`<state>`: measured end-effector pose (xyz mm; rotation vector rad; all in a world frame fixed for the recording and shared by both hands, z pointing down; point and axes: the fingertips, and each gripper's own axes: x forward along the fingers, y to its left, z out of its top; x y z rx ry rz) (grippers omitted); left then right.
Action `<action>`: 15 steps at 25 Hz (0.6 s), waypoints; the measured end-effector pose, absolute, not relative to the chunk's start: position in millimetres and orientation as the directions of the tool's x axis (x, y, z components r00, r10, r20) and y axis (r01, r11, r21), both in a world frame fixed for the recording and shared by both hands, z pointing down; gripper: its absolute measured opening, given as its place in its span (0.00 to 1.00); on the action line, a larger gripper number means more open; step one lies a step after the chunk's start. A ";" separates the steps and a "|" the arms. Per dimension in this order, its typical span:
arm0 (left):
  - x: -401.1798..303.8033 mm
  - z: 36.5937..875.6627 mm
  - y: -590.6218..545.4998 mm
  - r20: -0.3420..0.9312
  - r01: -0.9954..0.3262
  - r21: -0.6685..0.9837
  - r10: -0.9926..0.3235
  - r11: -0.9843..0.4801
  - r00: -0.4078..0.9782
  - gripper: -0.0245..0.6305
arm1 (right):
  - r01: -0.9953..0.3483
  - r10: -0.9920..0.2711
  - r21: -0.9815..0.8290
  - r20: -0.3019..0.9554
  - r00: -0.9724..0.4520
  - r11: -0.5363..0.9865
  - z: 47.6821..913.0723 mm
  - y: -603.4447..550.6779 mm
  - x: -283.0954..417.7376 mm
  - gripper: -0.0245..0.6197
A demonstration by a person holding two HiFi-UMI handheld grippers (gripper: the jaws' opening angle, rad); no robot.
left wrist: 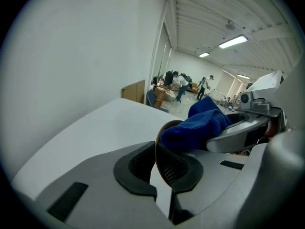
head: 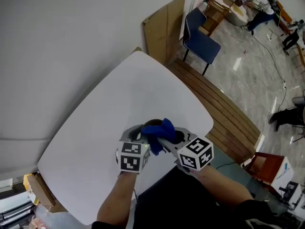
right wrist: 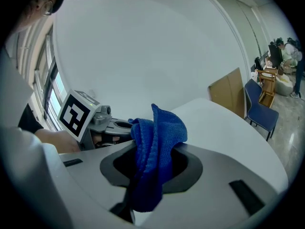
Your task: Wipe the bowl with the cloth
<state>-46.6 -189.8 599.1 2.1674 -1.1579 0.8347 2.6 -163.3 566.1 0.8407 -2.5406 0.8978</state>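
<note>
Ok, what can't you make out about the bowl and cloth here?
- Inside of the bowl: head view, covered by the blue cloth.
- Body of the bowl: left gripper view, only a rim sliver shows between the left tongs.
- The bowl in the right gripper view: hidden behind the cloth.
- Whether cloth touches bowl: unclear.

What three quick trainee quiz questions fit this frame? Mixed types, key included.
1. True or false: the right gripper has its jaws closed on the blue cloth.
2. Pick one: the left gripper has its jaws shut on A) the rim of the brown bowl, B) a sponge, C) nothing.
3. Short answer: in the head view, what seat stands past the far end of the white table?

Key: 1 true. 2 A. 3 a blue chair.
</note>
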 end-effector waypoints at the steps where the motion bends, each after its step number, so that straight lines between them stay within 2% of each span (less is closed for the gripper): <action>1: -47.0 589.7 -188.7 0.721 -0.865 0.149 -0.546 -0.479 0.427 0.07 | -0.617 -0.424 -0.459 0.460 -0.780 0.639 559.7 -161.7 0.3 0.19; 7: -52.2 533.1 -191.4 0.629 -0.893 0.059 -0.678 -0.447 0.381 0.07 | -0.612 -0.434 -0.396 0.453 -0.778 0.684 529.9 -158.3 -21.6 0.19; 15: -60.1 484.2 -184.0 0.553 -0.891 -0.005 -0.744 -0.453 0.375 0.08 | -0.632 -0.466 -0.261 0.486 -0.739 0.730 507.3 -154.4 -34.0 0.19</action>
